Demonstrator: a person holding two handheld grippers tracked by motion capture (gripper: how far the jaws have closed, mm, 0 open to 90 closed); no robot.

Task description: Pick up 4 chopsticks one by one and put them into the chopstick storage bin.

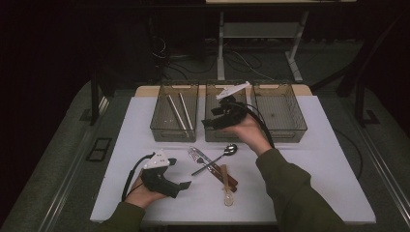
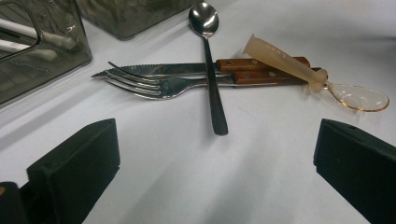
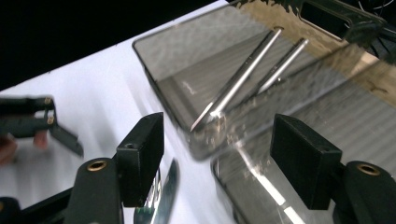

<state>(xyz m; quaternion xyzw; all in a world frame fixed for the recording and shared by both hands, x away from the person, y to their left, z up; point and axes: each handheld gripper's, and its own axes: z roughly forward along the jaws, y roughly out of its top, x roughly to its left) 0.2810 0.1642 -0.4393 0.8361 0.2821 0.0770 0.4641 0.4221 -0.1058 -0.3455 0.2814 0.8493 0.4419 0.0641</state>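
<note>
The work in hand looks like sorting cutlery from the white table (image 1: 309, 159) into three smoky translucent plastic bins along its far edge. The left bin (image 1: 159, 121) already holds two slim silver chopsticks (image 1: 178, 112) lying side by side. The middle bin (image 1: 212, 136) and the right bin (image 1: 300, 121) show nothing that can be made out inside.

A small heap waits in the middle of the table: a polished steel spoon (image 2: 208, 56) lies across a steel fork (image 2: 154, 86) and a serrated knife with a riveted wooden handle (image 2: 261, 70), and a pale translucent plastic spoon (image 2: 317, 77) rests over the knife handle. By this count, the sorting is at an early stage, with four pieces left.

The right gripper (image 1: 212, 122) is held over the front of the middle bin, just beyond the heap, the forearm reaching in from the lower right. Its jaws stand apart with nothing between them; the right gripper view looks past them at the bins.

The left gripper (image 1: 183, 186) sits low over the near left part of the table, level and pointed toward the cutlery. Its jaws are spread wide and empty, as the left gripper view shows, with the steel spoon's handle nearest to them.
</note>
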